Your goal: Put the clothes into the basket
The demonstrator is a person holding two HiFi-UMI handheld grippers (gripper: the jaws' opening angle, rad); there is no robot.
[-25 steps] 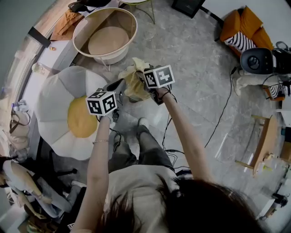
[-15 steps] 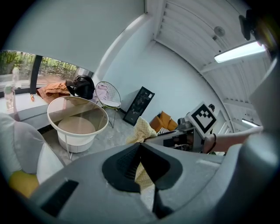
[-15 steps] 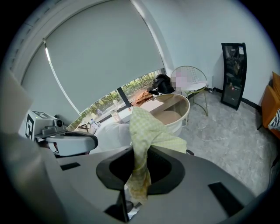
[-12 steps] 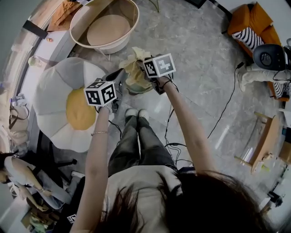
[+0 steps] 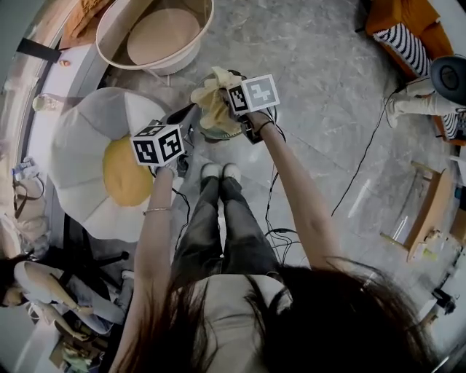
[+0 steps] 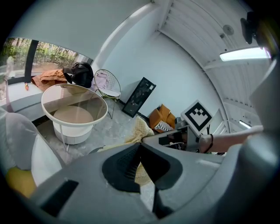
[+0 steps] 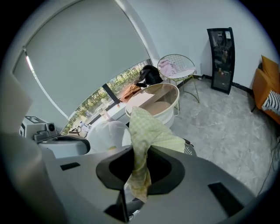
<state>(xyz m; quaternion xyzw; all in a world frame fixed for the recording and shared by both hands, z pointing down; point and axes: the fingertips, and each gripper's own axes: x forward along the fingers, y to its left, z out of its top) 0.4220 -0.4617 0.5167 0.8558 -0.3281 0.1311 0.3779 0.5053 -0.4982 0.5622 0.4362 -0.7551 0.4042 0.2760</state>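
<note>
Cloth [image 5: 216,109], one, in left claw [image 6: 140,148] and right claw [image 7: 139,168]; basket [image 5: 218,136], one.

A fried-egg-shaped rug [image 5: 76,146], white with a yellow centre, lies on the grey marble floor [image 5: 320,80]. Beyond it stands a round white table [image 5: 156,33] with a raised rim. An orange armchair [image 5: 386,14] holds a striped cushion [image 5: 411,47]. A wire chair [image 6: 107,85] and a black panel [image 6: 140,97] stand by the wall.
</note>
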